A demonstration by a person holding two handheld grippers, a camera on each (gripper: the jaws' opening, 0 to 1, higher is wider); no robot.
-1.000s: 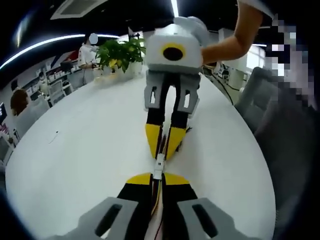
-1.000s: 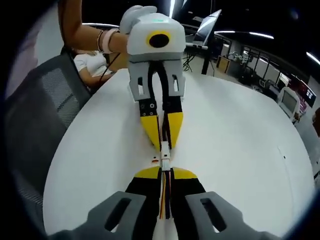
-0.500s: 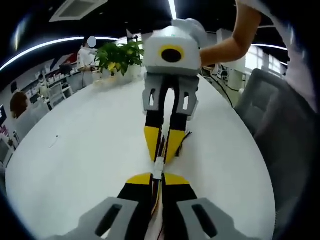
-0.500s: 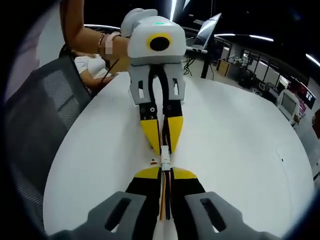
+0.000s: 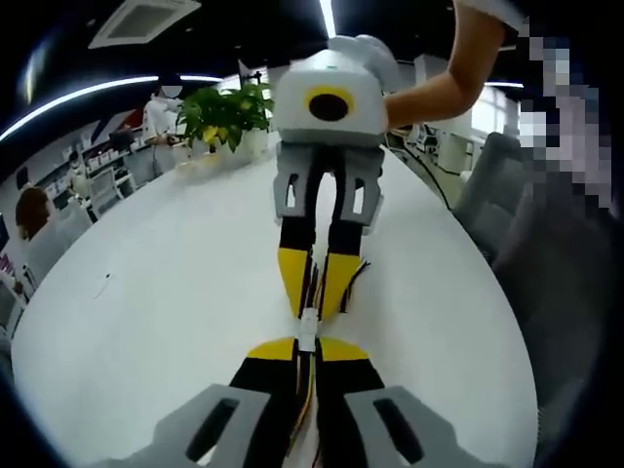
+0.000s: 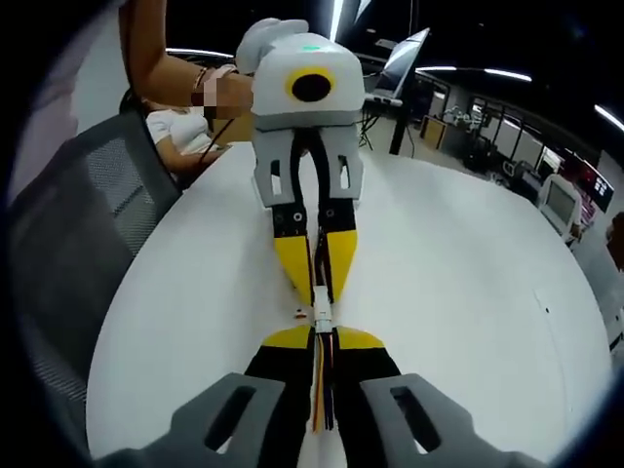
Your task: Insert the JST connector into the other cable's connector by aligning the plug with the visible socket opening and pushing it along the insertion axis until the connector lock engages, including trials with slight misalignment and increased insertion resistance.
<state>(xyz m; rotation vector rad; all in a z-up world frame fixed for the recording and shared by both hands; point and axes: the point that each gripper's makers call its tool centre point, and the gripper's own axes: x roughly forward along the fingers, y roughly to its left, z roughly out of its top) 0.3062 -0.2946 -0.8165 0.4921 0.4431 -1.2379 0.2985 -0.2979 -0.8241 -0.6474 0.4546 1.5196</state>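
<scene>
In the left gripper view my left gripper [image 5: 307,343] is shut on a cable whose white JST connector [image 5: 308,326] sticks out past its yellow tips. The right gripper [image 5: 313,297] faces it from the far side, shut on the other cable, tip to tip. In the right gripper view my right gripper [image 6: 321,334] holds coloured wires [image 6: 323,380] ending in a white connector [image 6: 321,309]. That connector meets the one in the left gripper [image 6: 317,283] opposite. The two white connectors touch end to end above the white table [image 5: 156,292]; whether they are locked is not visible.
A potted green plant [image 5: 226,112] stands at the table's far end in the left gripper view. A grey mesh chair [image 6: 73,244] sits beside the table edge, and a laptop [image 6: 402,58] stands at the far side. People sit in the background office.
Both views have shifted slightly with the hands. The two grippers stay tip to tip with the connectors together; no clear change in their gap.
</scene>
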